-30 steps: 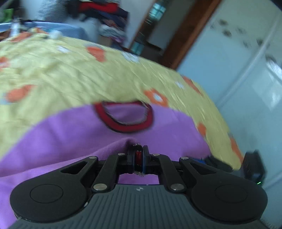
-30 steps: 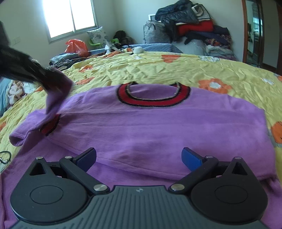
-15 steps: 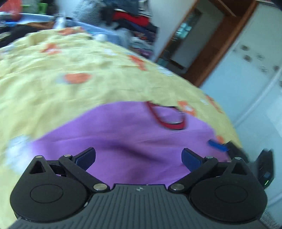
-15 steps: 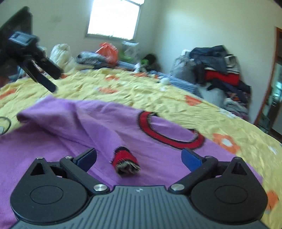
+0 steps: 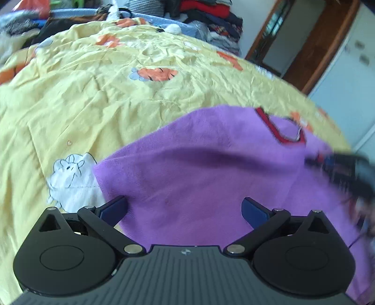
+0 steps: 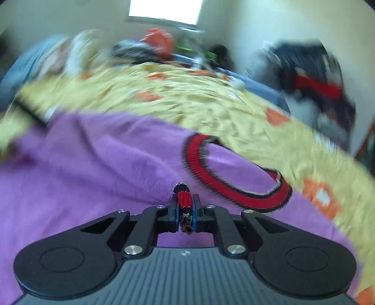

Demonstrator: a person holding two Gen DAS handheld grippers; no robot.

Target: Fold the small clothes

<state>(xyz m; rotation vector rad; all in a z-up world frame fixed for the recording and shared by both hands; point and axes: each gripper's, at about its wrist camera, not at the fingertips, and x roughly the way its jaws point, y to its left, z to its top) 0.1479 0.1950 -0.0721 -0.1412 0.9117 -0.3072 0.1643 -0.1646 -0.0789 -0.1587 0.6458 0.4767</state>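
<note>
The left gripper (image 5: 184, 208) is being held low over the purple sweater (image 5: 211, 183), its jaws spread wide with nothing between them. The right gripper (image 6: 185, 210) is being kept clamped on the sweater's red-and-black cuff (image 6: 184, 199), just beside the red collar (image 6: 225, 187). The sweater is being supported flat on a yellow floral bedsheet (image 5: 93, 98). A pile of clothes (image 5: 211, 14) is being shown at the far side of the bed, a wooden door frame (image 5: 311, 47) to the right, and a bright window (image 6: 164, 10) in the blurred right wrist view.
</note>
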